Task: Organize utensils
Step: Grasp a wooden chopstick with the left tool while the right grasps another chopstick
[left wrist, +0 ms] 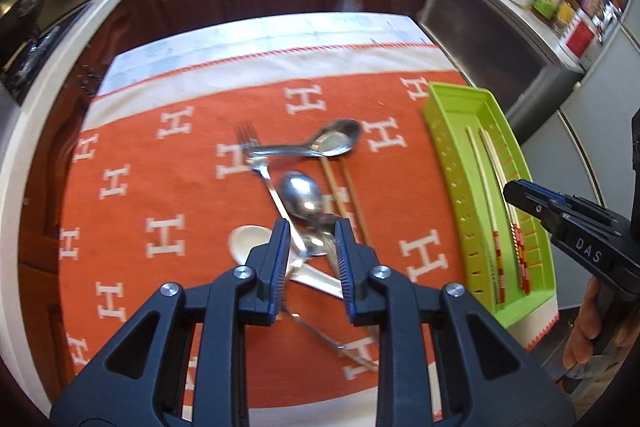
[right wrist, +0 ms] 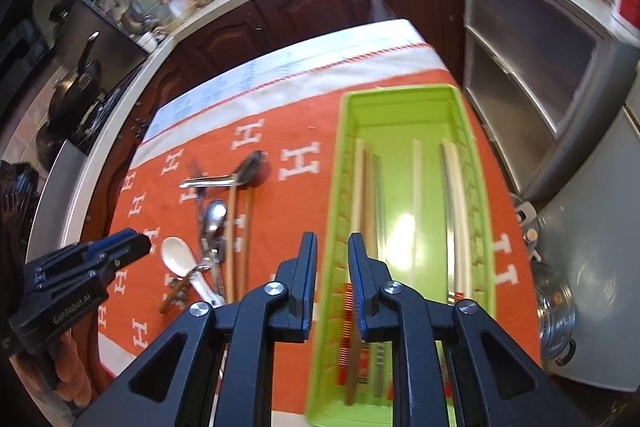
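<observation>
Green plastic tray (right wrist: pixel 404 107), already holding chopsticks (right wrist: pixel 416 187) lengthwise, was straddled at its near wall by the empty, parted right gripper (right wrist: pixel 333 259), while the left gripper (left wrist: pixel 312 247), likewise parted and empty, was poised over the heaped steel spoons (left wrist: pixel 302 195), presumably for sorting.

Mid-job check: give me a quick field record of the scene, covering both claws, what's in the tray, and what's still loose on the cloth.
left claw: open, empty, over the utensil pile
right claw: open, empty, above the tray's left wall
green tray: on the cloth's right side; holds several chopsticks lying lengthwise
loose on orange cloth: fork, metal spoon, metal ladle-style spoon, white ceramic spoon, brown chopstick pair
pile state: overlapping, not separated
sorting left: spoons, fork, brown chopsticks not yet in tray
</observation>
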The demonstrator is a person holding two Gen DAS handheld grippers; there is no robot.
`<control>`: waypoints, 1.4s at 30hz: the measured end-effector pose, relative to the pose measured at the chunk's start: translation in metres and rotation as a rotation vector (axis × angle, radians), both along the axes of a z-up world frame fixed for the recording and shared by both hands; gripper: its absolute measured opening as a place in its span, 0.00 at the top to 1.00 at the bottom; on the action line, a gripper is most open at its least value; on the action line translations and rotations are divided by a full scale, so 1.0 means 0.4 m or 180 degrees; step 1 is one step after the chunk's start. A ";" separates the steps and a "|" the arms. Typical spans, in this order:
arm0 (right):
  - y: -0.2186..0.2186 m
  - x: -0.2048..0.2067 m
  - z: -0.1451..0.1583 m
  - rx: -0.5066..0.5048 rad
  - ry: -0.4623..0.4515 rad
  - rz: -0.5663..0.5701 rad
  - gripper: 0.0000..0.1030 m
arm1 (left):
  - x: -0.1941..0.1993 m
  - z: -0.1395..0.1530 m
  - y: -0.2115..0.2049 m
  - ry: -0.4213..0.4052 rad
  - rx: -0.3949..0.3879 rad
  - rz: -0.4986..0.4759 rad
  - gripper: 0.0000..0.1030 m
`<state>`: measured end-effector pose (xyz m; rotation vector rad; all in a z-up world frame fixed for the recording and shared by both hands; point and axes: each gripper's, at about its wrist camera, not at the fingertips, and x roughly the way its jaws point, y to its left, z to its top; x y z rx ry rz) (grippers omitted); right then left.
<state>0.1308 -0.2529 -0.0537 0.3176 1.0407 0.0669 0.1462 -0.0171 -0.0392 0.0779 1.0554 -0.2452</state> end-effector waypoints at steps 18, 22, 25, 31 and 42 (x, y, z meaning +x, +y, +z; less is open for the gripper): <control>0.269 0.103 -0.134 0.0051 0.0526 0.0695 0.83 | -0.005 -0.102 0.083 0.0148 -0.0101 0.0056 0.80; 0.291 0.123 -0.186 -0.0020 0.0638 0.0727 0.83 | 0.002 -0.133 0.081 0.0218 -0.0148 0.0030 0.80; 0.300 0.134 -0.217 -0.0098 0.0683 0.0737 0.83 | 0.010 -0.146 0.078 0.0246 -0.0192 0.0003 0.80; 0.339 0.152 -0.245 -0.0357 0.0629 0.0860 0.83 | 0.033 -0.155 0.057 0.0282 -0.0286 -0.0071 0.80; 0.255 0.117 -0.236 -0.0061 0.0625 0.0507 0.94 | 0.075 -0.182 -0.028 0.0421 -0.0519 -0.0243 0.80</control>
